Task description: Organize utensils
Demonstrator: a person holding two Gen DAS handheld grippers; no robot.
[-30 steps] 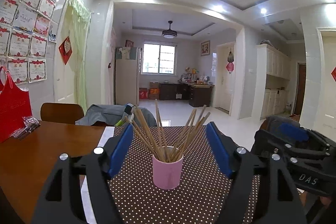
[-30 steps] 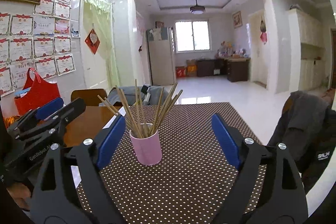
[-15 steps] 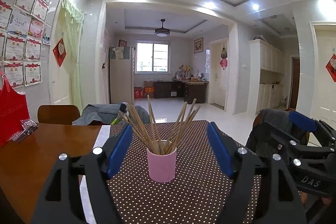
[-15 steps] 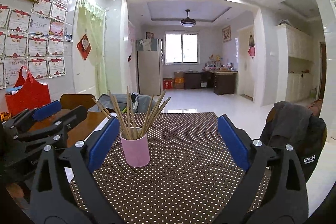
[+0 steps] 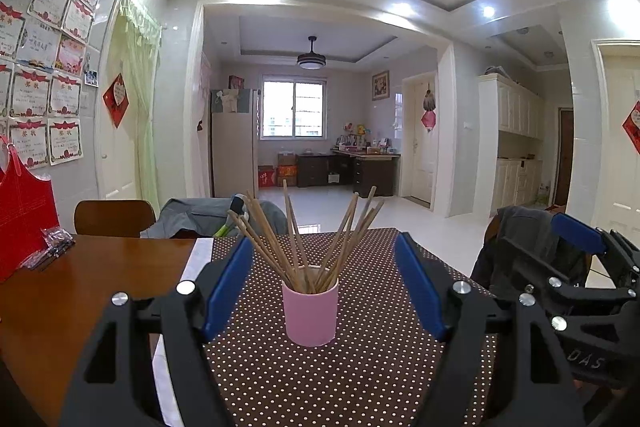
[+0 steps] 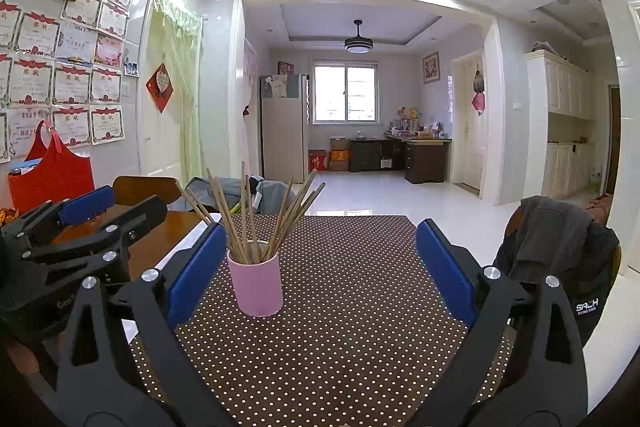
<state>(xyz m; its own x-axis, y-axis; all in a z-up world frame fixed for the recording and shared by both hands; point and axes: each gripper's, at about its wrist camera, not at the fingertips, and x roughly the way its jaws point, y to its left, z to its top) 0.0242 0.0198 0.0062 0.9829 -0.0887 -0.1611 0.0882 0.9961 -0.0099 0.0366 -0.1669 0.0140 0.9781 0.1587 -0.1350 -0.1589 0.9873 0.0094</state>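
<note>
Widened since a second ago, the right gripper (image 6: 316, 267), blue pads now further apart, and tilted up a little, so that the pink cup (image 6: 256, 283) sits lower and nearer the left pad (image 6: 196, 269) in the right wrist view. Hardly shifted, the left gripper (image 5: 320, 291).

Upright on the brown dotted cloth (image 5: 360, 379), the pink cup (image 5: 310, 309), with a fan of wooden chopsticks (image 5: 308, 239) leaning outward from it in all directions. Centred between the left gripper's two blue pads in its own view, but beyond their tips, apart from both. Off to the left of the right gripper's gap, just ahead of its left pad, not touched.

Both sets of tongs released, spread wide, nothing clasped.

Seen at the right edge of the left wrist view, the right gripper (image 5: 580, 239); at the left edge of the right wrist view, the left gripper (image 6: 84, 205).

Bare wooden table (image 5: 80, 291) to the left of the cloth, with a red bag (image 5: 24, 203) by the wall. Dark jacket (image 6: 560, 251) draped over a chair to the right.
</note>
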